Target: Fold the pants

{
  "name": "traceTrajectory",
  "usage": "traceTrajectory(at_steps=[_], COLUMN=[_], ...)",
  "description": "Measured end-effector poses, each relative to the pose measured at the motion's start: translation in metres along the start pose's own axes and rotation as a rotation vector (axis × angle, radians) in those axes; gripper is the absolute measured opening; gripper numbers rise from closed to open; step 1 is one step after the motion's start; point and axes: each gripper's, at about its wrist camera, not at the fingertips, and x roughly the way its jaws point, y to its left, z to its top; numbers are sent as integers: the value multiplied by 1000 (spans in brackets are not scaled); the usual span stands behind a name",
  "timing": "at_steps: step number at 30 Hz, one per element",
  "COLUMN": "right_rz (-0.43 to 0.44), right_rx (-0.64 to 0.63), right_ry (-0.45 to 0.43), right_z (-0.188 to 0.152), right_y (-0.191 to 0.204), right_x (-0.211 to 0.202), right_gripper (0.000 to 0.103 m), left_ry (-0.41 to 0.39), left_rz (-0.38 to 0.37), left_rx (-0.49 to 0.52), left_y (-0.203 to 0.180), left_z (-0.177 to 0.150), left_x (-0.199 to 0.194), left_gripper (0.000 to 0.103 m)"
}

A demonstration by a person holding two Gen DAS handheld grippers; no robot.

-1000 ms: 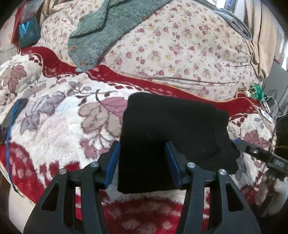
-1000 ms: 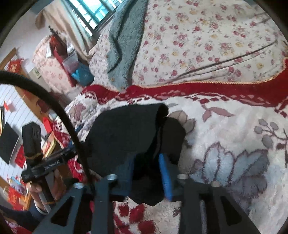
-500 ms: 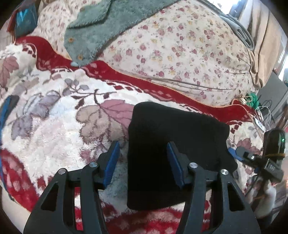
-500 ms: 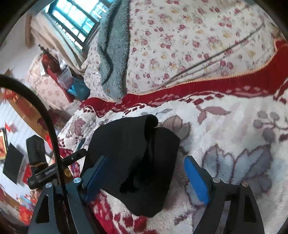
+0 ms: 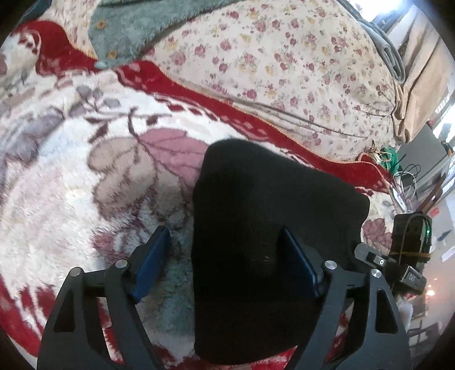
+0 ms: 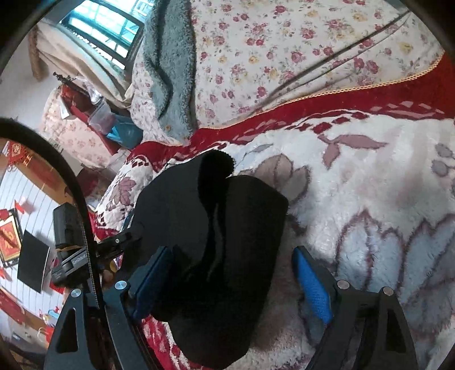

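The black pants lie folded into a thick rectangle on a red and white floral blanket. My left gripper is open, its blue pads straddling the left edge of the pants, holding nothing. In the right wrist view the pants show stacked layers with one curled corner at the top. My right gripper is open wide above the near end of the pants, empty. The other gripper shows at the right edge of the left view and at the left of the right view.
A rose-print quilt is heaped behind the pants, with a grey-green fleece garment on it. Cables and a green item lie at the bed's right end. Boxes and a window are beyond the bed.
My right gripper has let go of the pants and opened wide. My left gripper has opened wider and shifted left, so the pants now sit to its right.
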Motion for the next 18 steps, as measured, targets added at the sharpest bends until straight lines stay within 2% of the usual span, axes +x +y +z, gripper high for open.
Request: traceTrajectory(at_steps=[5,6,7,8,9,10,11,13,15,18], right_rz=[28,33,68,75,67,61,61,58,46,56], right_rx=[-11,-24,-40,-45,-56,-65,-65,-64,-86,-101], right_ry=[-3,-15,-23,-33,-45,-54,-63,-77,-84,-97], right_z=[0,-1,-3,-5,-7,-9,-10,-10,-9,-4], right_y=[-2,-1,1,2,3,5,5,8,16,27], right_x=[1,1,1,1,1,0,-1,-4,-8,-14], right_gripper=[85,80,57,55,54,53,51,47,45,42], left_ry=[3,2,2,5,5,14,21,-4,-20,-19], left_rz=[1,15,35,49,51,12,-5,20,13,-24], left_rx=[21,41,68,82,91,100,105,145,150,124], left_y=[-3,-6,-10,-13,-14,-16,-17,-23,-23,-17], left_z=[-3,-5,-6,-6,-6,-6,-6,-8,-8,-1], left_x=[6,7,8,9,9,9,8,5,-1,-11], left_gripper=[88,88,88,88,78,66,60,52,41,37])
